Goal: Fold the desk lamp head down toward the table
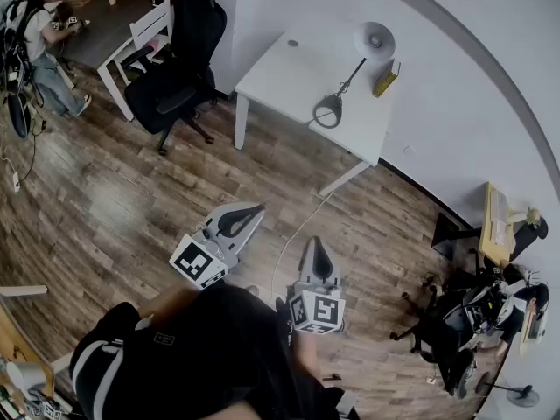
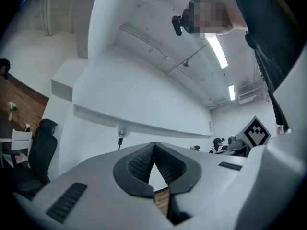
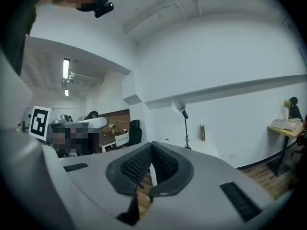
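The desk lamp stands on the white table across the room, its white head raised on a thin black arm above the round base. In the right gripper view the desk lamp is small and far off; in the left gripper view the desk lamp is only a speck. My left gripper and right gripper hover over the wooden floor, well short of the table. Both are shut and hold nothing: the left gripper's tips meet, and so do the right gripper's.
A small yellow box stands on the table beside the lamp. A black office chair is left of the table. A white cable runs across the floor. A person sits at a dark table far left. A cluttered desk and chairs stand at right.
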A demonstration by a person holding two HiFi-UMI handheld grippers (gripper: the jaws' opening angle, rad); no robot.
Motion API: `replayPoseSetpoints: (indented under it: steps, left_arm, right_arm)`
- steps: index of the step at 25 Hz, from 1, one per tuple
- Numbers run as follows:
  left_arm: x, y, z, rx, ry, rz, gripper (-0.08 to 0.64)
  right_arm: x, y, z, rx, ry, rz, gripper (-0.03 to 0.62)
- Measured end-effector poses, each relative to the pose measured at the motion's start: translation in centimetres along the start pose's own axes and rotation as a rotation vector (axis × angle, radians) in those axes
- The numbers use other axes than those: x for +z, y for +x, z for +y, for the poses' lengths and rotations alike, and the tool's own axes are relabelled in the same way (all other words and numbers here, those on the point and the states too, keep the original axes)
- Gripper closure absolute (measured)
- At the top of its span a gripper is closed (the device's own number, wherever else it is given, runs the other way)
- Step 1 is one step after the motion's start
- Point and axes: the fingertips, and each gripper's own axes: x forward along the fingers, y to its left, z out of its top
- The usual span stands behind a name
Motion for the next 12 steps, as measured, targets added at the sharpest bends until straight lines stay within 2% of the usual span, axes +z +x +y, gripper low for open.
replayPoseSetpoints:
  steps: [12]
  left_arm:
    - [-0.3, -0.3, 2.2, -0.021, 0.009, 0.022, 0.535]
  right_arm:
    - [0.1, 1.8, 1.7, -0.005, 0.005, 0.007, 0.581]
